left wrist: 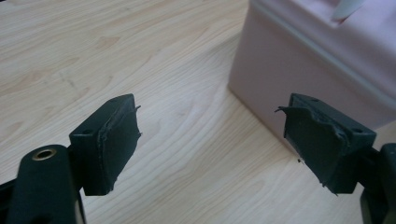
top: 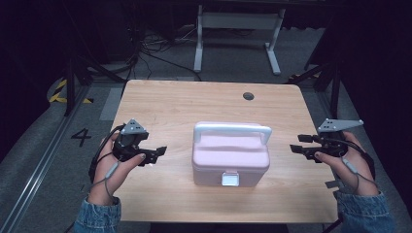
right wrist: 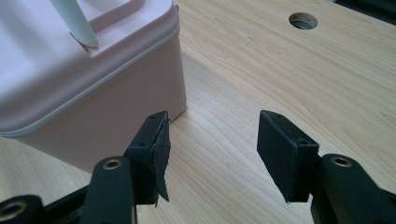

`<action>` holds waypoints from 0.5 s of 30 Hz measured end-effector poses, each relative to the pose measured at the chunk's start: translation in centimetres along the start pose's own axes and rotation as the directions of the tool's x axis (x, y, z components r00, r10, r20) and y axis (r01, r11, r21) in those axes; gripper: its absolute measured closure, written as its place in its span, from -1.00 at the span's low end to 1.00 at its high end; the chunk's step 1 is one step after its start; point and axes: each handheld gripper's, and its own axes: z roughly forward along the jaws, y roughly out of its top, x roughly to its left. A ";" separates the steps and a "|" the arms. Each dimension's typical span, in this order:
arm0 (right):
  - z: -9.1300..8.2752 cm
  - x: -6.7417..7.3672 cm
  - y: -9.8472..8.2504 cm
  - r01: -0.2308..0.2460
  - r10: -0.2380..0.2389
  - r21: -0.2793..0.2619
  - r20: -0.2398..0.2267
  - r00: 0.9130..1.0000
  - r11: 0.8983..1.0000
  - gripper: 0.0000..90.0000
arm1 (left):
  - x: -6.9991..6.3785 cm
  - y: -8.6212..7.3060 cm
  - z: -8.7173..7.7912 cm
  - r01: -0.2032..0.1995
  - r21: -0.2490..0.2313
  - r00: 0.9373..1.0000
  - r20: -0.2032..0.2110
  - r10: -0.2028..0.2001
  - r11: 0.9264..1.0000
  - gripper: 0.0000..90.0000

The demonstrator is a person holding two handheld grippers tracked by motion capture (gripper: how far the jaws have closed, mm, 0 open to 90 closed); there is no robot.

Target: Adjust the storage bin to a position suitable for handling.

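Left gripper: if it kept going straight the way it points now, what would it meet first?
Probably the pink box. The left gripper, jaws open, aims along the table toward the box's near side wall, with bare wood between. Depth is unclear; it might skim the tabletop first.

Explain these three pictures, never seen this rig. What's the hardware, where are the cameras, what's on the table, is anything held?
No robot arm here: a person holds a two-jaw gripper in each hand. The high view looks down from above the person's side, showing the left gripper and right gripper on either side of a closed pink box with a white handle and a front latch. The box sits on a wooden table that has a round hole. The other two pictures come from cameras riding on each gripper, looking along its black jaws. Both grippers are open and hold nothing; neither touches the box.
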 end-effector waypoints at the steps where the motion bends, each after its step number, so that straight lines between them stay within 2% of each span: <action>1: 0.0 0.0 0.0 0.001 -0.001 0.000 -0.001 1.000 1.000 0.00 | -0.1 0.1 0.0 -0.003 -0.006 1.000 0.003 0.003 1.000 -0.58; 6: -0.1 0.0 -0.2 0.002 -0.002 0.000 -0.004 1.000 1.000 0.00 | -0.8 0.8 0.0 -0.023 -0.045 0.999 0.034 0.025 0.999 -0.59; 8: -0.2 0.0 -0.2 -0.003 0.003 -0.005 -0.002 1.000 1.000 0.00 | -1.1 1.0 0.1 -0.025 -0.054 0.998 0.058 0.028 0.998 -0.59; 12: -0.4 0.0 -0.4 -0.011 0.011 -0.007 -0.003 1.000 1.000 0.00 | -1.7 1.6 0.2 -0.039 -0.084 0.997 0.056 0.044 0.996 -0.57; 13: -0.4 -0.1 -0.5 -0.008 0.008 -0.006 0.002 1.000 1.000 0.00 | -1.7 1.7 0.1 -0.057 -0.087 0.997 0.052 0.062 0.995 -0.56; 15: -0.5 -0.1 -0.5 -0.010 0.010 -0.005 0.006 1.000 1.000 0.00 | -2.0 2.0 0.1 -0.066 -0.094 0.996 0.057 0.071 0.993 -0.53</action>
